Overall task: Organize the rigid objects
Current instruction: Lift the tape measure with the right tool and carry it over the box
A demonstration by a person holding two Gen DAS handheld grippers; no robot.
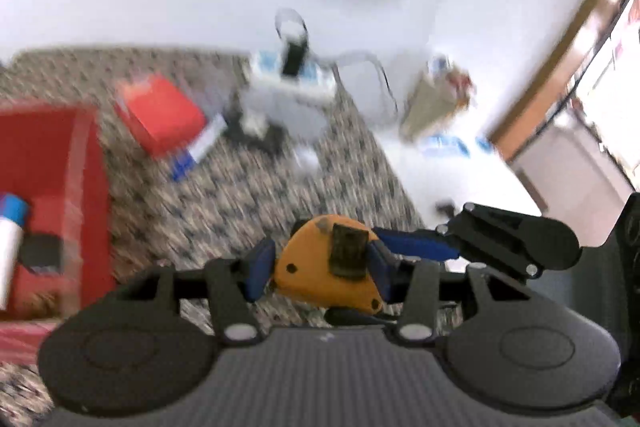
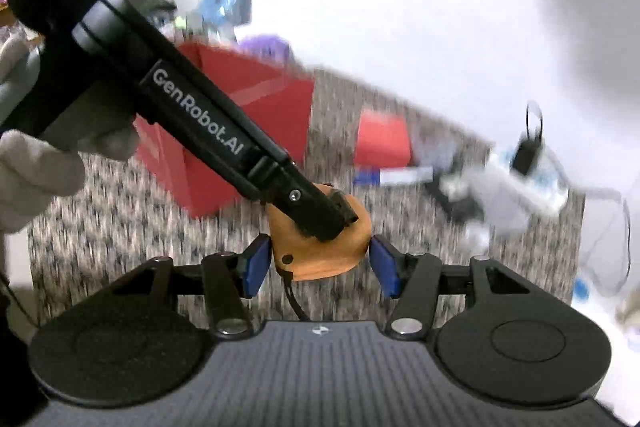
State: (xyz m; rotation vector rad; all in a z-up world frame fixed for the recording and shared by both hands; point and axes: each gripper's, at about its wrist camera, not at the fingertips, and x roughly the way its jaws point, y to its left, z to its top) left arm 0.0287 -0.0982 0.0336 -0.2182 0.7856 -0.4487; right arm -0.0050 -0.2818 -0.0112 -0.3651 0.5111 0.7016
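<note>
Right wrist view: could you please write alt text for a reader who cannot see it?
An orange tape measure is held between the blue pads of the right gripper, while the left gripper grips it from above. Behind, blurred, a red box stands on a patterned mat.

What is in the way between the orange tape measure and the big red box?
Nothing I can see. The left gripper and right gripper both hold the orange tape measure. Only patterned cloth lies between it and the red box. The picture is blurry, though.
</note>
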